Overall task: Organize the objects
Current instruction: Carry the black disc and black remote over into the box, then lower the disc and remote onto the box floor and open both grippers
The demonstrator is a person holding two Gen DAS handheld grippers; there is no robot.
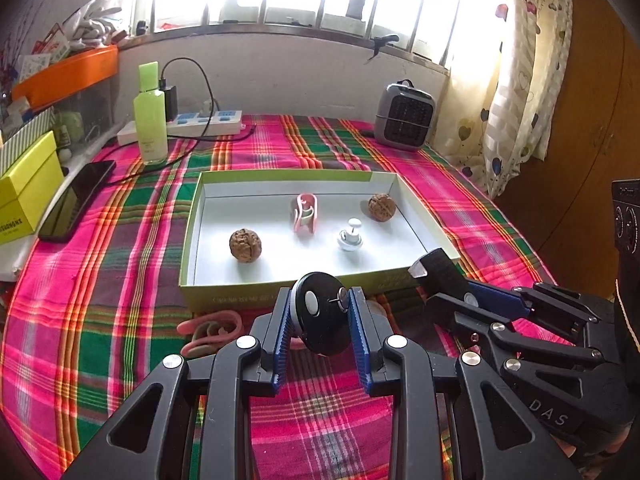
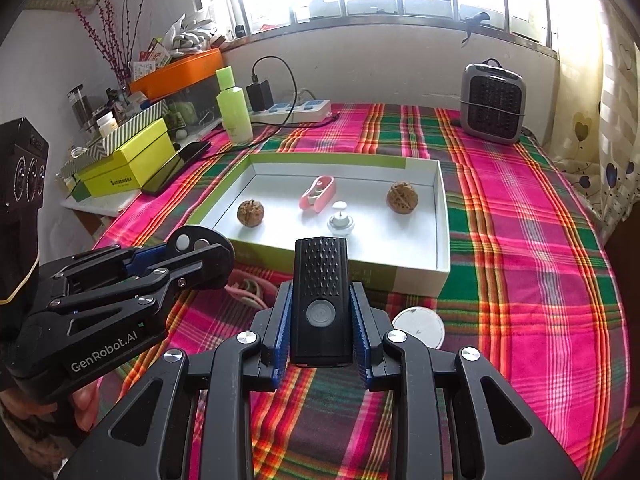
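Note:
My left gripper [image 1: 320, 312] is shut on a round black disc [image 1: 322, 314] with a white button, held above the plaid cloth just in front of the green box lid [image 1: 280, 298]. My right gripper [image 2: 320, 312] is shut on a flat black rectangular device [image 2: 320, 300] with a round grey button, also short of the green box lid [image 2: 416, 272]. Inside the lid lie two walnuts [image 1: 245, 245] [image 1: 382, 207], a pink clip [image 1: 306, 212] and a small white knob [image 1: 350, 236]. Another pink clip [image 1: 210, 332] and a white round cap [image 2: 418, 326] lie on the cloth by the lid's near wall.
A green bottle [image 1: 151, 116], a power strip [image 1: 208, 120] with cables and a phone [image 1: 78, 200] sit at the back left. A small grey heater [image 1: 404, 118] stands at the back right. Yellow boxes [image 2: 128, 160] and clutter line the left edge.

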